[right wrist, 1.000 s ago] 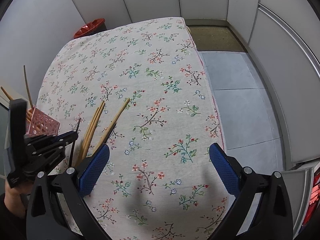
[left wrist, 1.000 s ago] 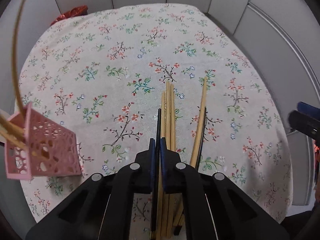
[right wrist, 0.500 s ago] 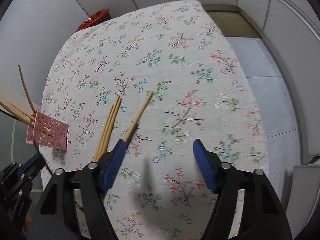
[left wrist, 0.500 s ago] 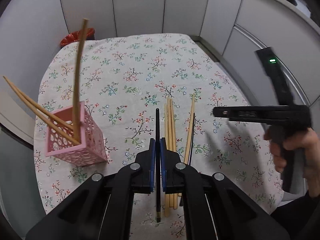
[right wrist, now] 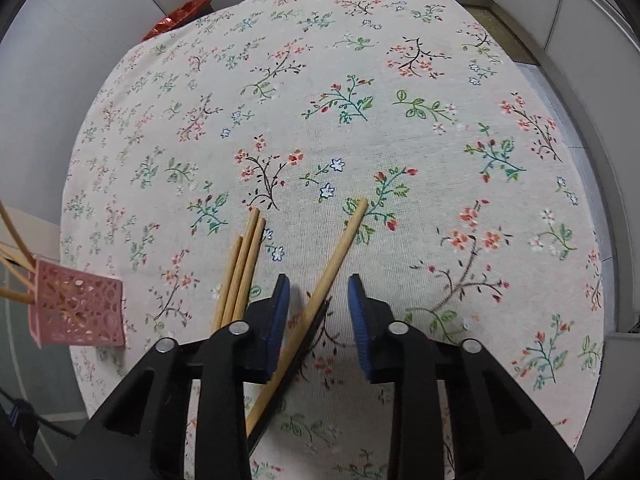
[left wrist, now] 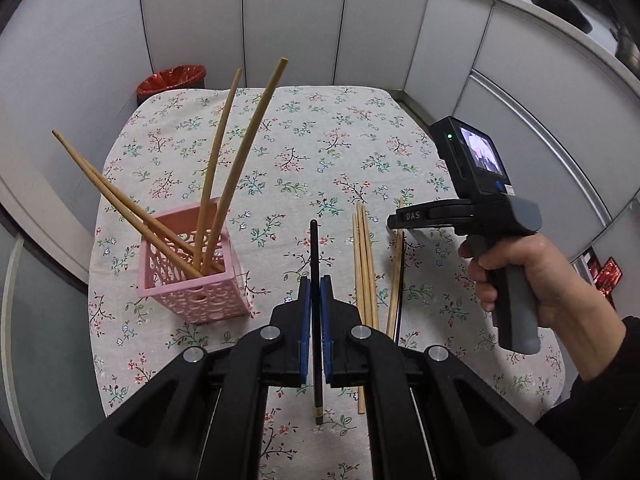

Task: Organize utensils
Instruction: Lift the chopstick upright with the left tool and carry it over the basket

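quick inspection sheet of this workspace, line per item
surface: floral tablecloth covers the table
job's things: pink holder upright with four wooden chopsticks leaning in it; three wooden chopsticks lie together on the cloth; a single wooden chopstick lies beside a dark chopstick; a black chopstick is held
clutter: nothing seen
grippers: left gripper shut on the black chopstick; right gripper open, jaws either side of the single wooden chopstick
cables: dark cable at lower left of the right wrist view
surroundings: grey partition panels; red bin behind the table
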`<state>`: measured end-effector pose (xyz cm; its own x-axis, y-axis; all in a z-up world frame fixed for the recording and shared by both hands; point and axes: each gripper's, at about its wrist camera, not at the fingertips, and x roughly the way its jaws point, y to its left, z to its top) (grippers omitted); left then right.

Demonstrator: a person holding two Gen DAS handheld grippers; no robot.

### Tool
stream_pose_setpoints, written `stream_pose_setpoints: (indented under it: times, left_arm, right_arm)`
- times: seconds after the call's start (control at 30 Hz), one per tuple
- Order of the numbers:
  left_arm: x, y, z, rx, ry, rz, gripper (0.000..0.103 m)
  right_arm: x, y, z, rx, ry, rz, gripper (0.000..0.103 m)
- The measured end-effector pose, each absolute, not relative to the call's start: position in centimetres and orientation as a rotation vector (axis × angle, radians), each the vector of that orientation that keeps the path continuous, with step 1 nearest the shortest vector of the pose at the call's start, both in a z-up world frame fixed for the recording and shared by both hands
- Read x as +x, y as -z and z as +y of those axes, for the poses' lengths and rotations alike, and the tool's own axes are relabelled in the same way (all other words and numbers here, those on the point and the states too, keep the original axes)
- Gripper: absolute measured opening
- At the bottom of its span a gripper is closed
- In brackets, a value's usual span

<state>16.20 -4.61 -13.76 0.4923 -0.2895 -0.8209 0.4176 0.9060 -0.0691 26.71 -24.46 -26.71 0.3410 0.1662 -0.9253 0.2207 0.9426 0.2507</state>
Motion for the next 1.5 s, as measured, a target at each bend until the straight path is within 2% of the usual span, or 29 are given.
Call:
stream_pose_setpoints:
  times: [0.13,0.17,0.33,0.5,0.87,1.13,1.33,1.5]
  left_arm:
    - [16.5,13.8,-4.2,0.140,0.431,0.967,0.005]
    - [16.5,13.8,-4.1,0.139,0.428,0.966,0.005]
    - [16.3,13.6,-3.7,0.141,0.416,0.954,0.005]
    - [15.6,12.6,-3.1,0.153,0.403,0.903,0.005]
    - [13.2,6.9,-0.7,0.081,0.356,0.727,0.005]
    - [11.4,1.8,1.5,0.009,0.292,0.511,0.005]
    - [11.9,1.2,2.7,0.005,0.195,0.392,0.005]
    - [14.1,3.3,2.9,0.013,0.191,0.429,0.005]
  right_arm:
    - [26.9,26.8,-23.7,0.309,0.066,1.205,0.017]
    - [26.8,26.8,-23.7,0.302,0.068,1.203,0.012]
    - [26.4,26.8,-24.5,0.371,0.020,1.193,0.009]
    - [24.6,23.8,-25.1,0.391,-0.018,1.124,0.005]
    - [17.5,12.9,-25.1,0.298,-0.101,0.861,0.005]
    - [14.0,7.0,-25.3,0.243,-0.109,0.684,0.005]
    - [13.2,5.1,-25.0,0.250,-0.133,0.631,0.005]
    - [13.4,5.0,-24.1,0.244,-0.147,0.631,0.005]
